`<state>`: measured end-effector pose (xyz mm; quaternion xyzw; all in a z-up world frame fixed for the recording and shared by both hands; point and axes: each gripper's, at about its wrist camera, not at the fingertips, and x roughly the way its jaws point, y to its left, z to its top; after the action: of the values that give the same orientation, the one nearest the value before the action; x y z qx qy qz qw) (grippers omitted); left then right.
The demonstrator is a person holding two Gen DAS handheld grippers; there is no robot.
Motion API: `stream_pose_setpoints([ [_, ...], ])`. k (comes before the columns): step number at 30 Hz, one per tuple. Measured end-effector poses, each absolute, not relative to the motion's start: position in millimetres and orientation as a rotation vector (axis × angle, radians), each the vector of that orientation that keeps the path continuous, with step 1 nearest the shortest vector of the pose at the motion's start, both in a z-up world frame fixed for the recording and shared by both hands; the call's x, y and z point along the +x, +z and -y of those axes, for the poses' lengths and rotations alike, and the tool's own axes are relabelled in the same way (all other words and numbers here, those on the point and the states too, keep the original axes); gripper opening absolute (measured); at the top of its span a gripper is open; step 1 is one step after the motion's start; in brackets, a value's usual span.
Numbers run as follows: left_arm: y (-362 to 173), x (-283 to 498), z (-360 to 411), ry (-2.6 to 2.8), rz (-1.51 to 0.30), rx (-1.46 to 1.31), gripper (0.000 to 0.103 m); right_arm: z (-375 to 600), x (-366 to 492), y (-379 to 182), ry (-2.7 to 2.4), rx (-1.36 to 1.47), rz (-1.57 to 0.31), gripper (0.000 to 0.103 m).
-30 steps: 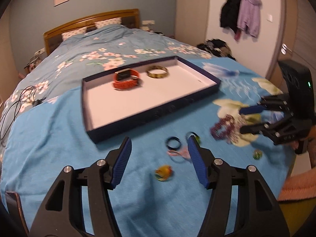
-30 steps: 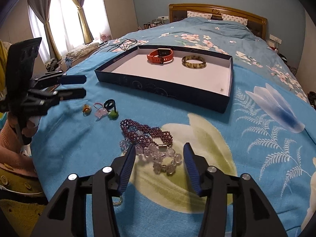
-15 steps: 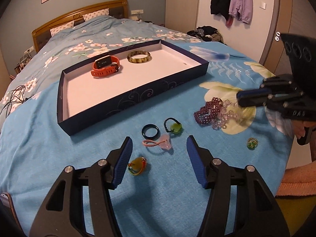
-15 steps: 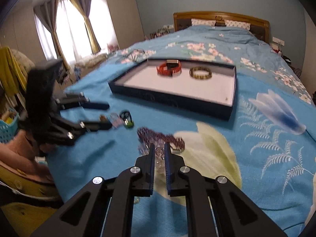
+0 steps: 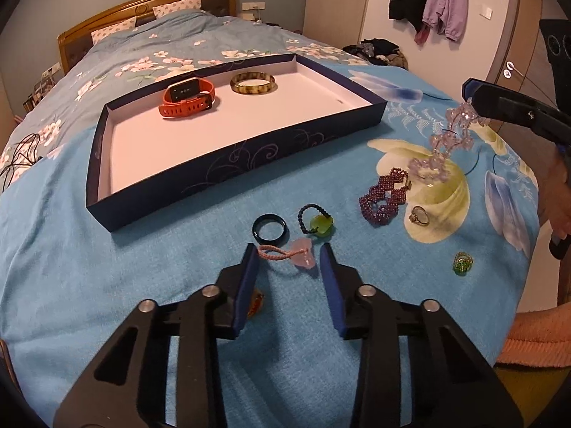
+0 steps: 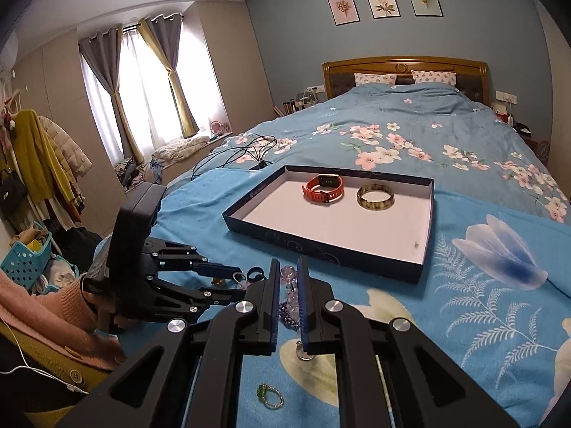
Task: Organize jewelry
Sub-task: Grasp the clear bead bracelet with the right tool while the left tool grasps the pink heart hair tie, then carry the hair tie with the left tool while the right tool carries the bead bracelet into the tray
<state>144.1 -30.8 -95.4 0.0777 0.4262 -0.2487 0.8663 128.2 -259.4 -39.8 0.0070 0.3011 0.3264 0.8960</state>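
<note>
The right claw (image 6: 287, 281) is pinched on a clear pale-purple bead bracelet (image 5: 446, 142), lifting it off the blue flowered bedspread (image 5: 107, 267) near the bed's foot edge. The left claw (image 5: 287, 249), jaws closing, has nothing gripped; a pink cord charm (image 5: 292, 253) lies just beyond its tips. An orange-strapped watch (image 5: 187, 101) and amber bangle (image 5: 252, 82) sit at the far end of the dark-blue shallow box (image 5: 200, 185).

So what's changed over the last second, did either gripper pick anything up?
The right gripper shut on the clear bead bracelet and is lifting it off the bedspread. The left gripper moved down over the pink charm ring, jaws closing, pads not yet touching it. The purple bead bracelet, watch and bangle stayed put.
</note>
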Motion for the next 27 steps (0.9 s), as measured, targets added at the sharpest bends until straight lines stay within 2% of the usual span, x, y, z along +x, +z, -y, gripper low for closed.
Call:
stream_pose_setpoints([
  [6,-93.1,142.3,28.6,-0.524,-0.883,0.142,0.027,260.3,132.3,-43.5,0.672,0.034,-0.633,0.008],
  [27,-54.9,147.2,17.2,-0.496,-0.774,0.122,0.027,259.2,160.6,-28.0,0.641,0.050,-0.588,0.008],
])
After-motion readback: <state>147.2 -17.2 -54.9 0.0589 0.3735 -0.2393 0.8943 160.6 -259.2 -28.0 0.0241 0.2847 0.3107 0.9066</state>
